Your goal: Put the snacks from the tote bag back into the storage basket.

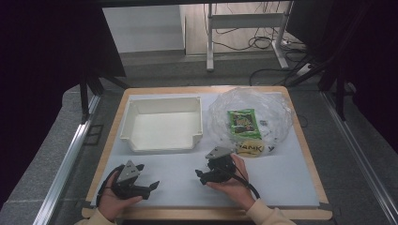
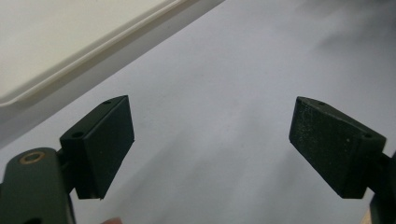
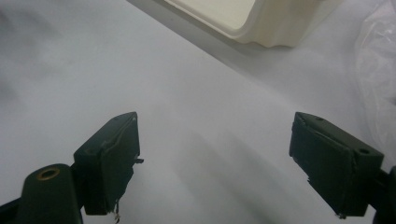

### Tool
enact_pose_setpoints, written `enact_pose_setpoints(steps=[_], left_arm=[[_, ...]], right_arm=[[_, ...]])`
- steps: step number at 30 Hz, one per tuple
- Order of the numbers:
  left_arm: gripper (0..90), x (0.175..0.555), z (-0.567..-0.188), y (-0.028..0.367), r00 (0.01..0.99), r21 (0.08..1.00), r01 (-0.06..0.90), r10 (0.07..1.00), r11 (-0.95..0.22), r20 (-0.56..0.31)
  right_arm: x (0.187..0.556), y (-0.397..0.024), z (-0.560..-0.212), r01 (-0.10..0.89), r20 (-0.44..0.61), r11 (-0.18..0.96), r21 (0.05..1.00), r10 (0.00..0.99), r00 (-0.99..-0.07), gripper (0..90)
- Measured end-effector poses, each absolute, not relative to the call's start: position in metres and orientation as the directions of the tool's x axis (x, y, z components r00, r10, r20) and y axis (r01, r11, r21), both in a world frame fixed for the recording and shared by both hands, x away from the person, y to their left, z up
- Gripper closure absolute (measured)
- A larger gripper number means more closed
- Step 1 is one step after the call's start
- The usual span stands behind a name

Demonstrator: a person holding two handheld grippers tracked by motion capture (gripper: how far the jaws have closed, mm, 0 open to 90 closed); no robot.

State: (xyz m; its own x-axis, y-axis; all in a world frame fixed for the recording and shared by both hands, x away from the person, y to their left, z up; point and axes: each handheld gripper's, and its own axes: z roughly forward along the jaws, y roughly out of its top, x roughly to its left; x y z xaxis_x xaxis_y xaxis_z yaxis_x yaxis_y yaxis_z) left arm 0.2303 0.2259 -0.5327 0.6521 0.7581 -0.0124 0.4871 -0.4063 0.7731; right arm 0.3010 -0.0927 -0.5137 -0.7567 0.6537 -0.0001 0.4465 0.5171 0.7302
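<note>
Nearest the person, the left hand-held gripper (image 1: 151,186) rests low over the white table (image 1: 281,178) near its front edge, its jaws spread wide with nothing between them; in the left gripper view the fingers (image 2: 100,144) frame only bare white surface, with the edge of the cream tray (image 2: 70,51) at upper left. The right hand-held gripper (image 1: 201,176) sits a little farther in, held in the person's right hand (image 1: 232,183), and its jaws are likewise wide apart and empty — the right gripper view looks across the table toward the tray's corner (image 3: 261,28), with a sliver of clear plastic (image 3: 378,70) at the right edge.

Just beyond the right hand lies a yellow packet (image 1: 249,148) with dark lettering, at the near rim of a crumpled clear plastic bag (image 1: 277,112). Farther in, a green snack packet (image 1: 243,123) lies flat on or within that bag; which, I cannot tell. To the left of the bag, near it, stands the empty cream tray (image 1: 162,145).

The likely work is moving the packets from the bag to the tray. The risk, as I judge it, is the film — a jaw closing on a packet could pinch the loose plastic along with it and drag the whole bag. The flat packets may also slip from a shallow grip.
</note>
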Motion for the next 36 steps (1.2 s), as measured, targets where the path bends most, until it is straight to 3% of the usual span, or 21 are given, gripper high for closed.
enact_pose_setpoints(steps=[12,26,36], left_arm=[[14.1,0.229,-0.532,0.225,0.653,0.777,0.481,0.757,-0.407,-0.008],[13.9,0.238,-0.535,0.219,0.566,0.784,0.507,0.824,-0.359,0.01],[13.9,0.235,-0.534,0.219,0.596,0.785,0.492,0.803,-0.376,0.011]], right_arm=[[0.297,-0.097,-0.506,0.448,0.024,0.499,0.742,0.648,-0.762,12.4],[0.295,-0.098,-0.505,0.446,0.044,0.51,0.735,0.621,-0.783,10.7],[0.297,-0.095,-0.5,0.435,0.055,0.51,0.742,0.601,-0.798,12.2]])
